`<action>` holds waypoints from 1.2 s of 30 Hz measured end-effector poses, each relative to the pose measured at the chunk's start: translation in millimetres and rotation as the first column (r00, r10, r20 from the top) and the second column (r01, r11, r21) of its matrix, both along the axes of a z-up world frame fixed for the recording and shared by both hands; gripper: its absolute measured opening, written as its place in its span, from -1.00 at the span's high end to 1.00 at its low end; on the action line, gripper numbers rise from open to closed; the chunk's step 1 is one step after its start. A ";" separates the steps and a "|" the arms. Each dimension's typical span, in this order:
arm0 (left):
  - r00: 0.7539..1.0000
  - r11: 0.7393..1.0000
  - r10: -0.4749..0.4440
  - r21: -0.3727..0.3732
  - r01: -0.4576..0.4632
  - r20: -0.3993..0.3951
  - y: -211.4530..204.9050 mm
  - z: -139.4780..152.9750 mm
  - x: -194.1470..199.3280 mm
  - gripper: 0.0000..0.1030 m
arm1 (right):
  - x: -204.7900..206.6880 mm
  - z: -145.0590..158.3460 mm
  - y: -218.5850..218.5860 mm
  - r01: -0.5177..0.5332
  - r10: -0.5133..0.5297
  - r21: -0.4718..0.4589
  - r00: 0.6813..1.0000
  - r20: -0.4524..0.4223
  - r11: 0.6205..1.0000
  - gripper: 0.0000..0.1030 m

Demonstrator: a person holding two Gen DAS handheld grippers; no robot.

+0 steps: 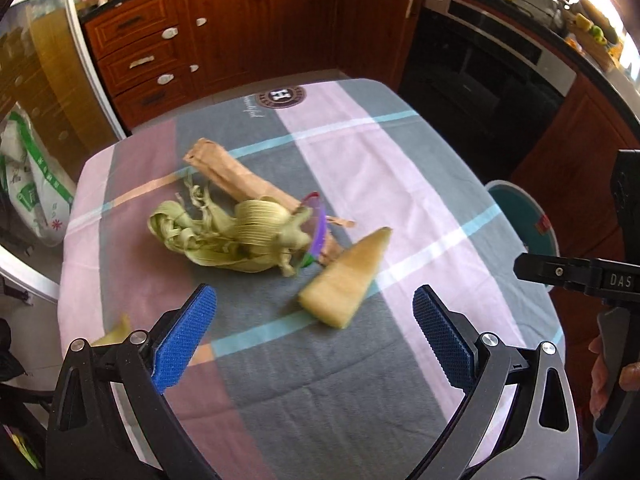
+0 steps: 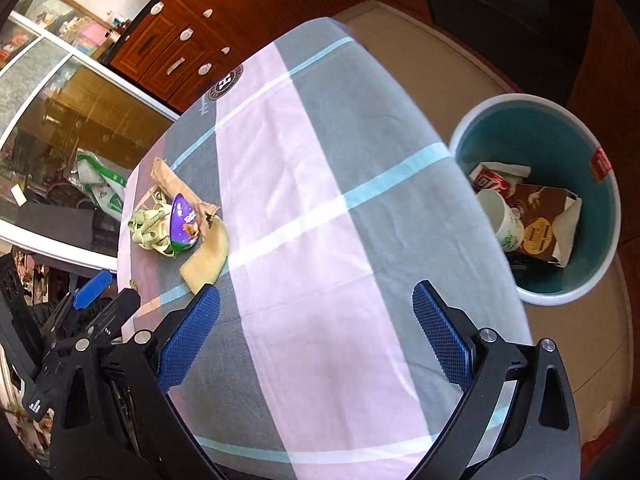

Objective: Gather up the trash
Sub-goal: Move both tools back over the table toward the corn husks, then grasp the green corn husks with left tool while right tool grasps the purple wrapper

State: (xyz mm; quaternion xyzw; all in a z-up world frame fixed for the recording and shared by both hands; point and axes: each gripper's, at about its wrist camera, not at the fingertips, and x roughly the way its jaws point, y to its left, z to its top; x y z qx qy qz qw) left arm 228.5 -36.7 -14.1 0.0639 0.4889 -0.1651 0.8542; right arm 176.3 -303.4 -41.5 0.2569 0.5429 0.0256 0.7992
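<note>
A pile of trash lies on the checked tablecloth [image 1: 360,152]: green corn husks [image 1: 224,236], a brown paper bag [image 1: 236,176], a purple wrapper [image 1: 316,232] and a pale yellow wedge-shaped piece [image 1: 348,280]. My left gripper [image 1: 314,328] is open and empty, just short of the yellow piece. My right gripper [image 2: 316,336] is open and empty above the cloth [image 2: 312,200], far from the pile: husks [image 2: 150,228], purple wrapper [image 2: 182,222], yellow piece [image 2: 206,260]. A teal bin [image 2: 600,216] stands on the floor right of the table, holding a cup, a can and a brown carton.
The bin's rim [image 1: 520,208] shows past the table's right edge in the left wrist view. Wooden cabinets [image 1: 240,32] and an oven [image 1: 480,64] stand behind the table. A green and white bag [image 1: 28,184] lies on the floor at the left. The right gripper's body [image 1: 580,276] shows at the right.
</note>
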 end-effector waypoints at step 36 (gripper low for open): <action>0.995 0.999 -0.040 -0.019 0.039 -0.089 23.6 -49.7 71.8 -0.92 | 116.3 -38.0 120.6 -0.255 0.254 -0.005 0.966 -0.043 0.967 0.76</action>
